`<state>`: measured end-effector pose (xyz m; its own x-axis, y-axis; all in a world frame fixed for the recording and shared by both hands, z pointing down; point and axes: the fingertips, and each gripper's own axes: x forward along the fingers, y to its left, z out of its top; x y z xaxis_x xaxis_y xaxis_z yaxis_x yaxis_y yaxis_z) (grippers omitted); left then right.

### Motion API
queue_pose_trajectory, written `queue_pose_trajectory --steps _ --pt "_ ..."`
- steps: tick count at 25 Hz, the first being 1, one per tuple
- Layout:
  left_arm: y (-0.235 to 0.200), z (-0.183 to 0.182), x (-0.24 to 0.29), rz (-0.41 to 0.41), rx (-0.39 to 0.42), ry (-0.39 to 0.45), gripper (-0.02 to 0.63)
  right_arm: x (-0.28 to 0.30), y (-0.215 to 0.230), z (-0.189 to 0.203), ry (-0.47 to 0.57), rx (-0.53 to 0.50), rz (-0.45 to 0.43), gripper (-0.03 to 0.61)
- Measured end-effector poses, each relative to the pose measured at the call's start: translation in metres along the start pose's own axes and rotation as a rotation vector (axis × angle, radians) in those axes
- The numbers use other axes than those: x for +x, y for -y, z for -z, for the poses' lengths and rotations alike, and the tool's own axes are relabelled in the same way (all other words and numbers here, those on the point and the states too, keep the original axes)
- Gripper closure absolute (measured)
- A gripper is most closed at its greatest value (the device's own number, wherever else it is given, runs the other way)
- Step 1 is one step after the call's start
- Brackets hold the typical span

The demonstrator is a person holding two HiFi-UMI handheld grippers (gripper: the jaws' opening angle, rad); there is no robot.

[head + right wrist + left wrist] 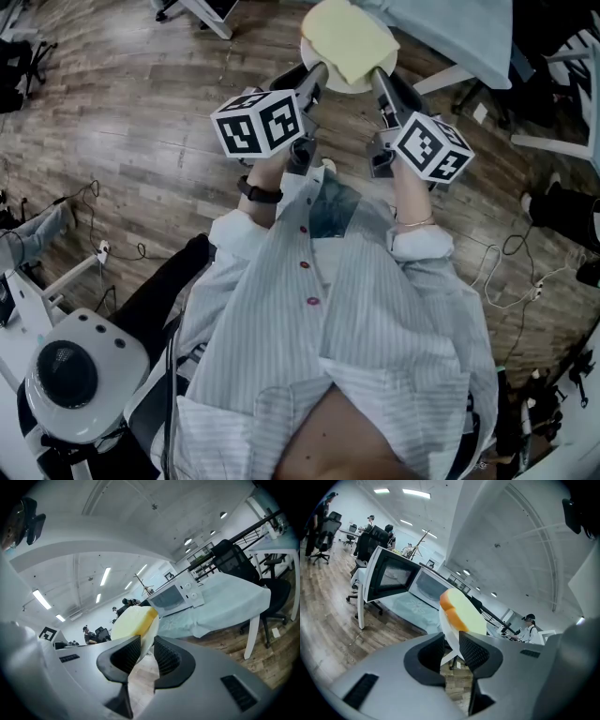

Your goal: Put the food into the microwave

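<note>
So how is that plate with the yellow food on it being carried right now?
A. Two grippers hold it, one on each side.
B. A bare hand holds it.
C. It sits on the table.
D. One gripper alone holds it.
A: in the head view the left gripper and the right gripper each pinch the rim of the plate from opposite sides, their jaws closed on it.

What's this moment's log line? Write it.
left gripper: shut on plate; right gripper: shut on plate; food: on plate; microwave: door open
</note>
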<state>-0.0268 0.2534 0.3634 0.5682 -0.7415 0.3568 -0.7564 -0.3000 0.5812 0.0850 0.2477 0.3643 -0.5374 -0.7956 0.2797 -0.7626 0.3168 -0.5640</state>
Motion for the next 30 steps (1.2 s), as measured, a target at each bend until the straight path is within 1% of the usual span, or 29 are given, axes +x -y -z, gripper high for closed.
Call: queue_pose_trajectory --steps 5,11,30 --pt "-0.005 0.0 0.009 -0.004 -0.009 -0.013 0.523 0.007 0.007 0.0 -0.009 0.012 0.005 0.472" --pt "-0.016 -0.015 0.029 0.003 -0.008 -0.023 0.523 0.03 0.013 -0.012 -0.005 0.021 0.012 0.472" --pt "-0.077 -0.099 0.102 0.037 0.0 -0.06 0.523 0.139 0.026 -0.061 0.008 0.034 0.061 0.472"
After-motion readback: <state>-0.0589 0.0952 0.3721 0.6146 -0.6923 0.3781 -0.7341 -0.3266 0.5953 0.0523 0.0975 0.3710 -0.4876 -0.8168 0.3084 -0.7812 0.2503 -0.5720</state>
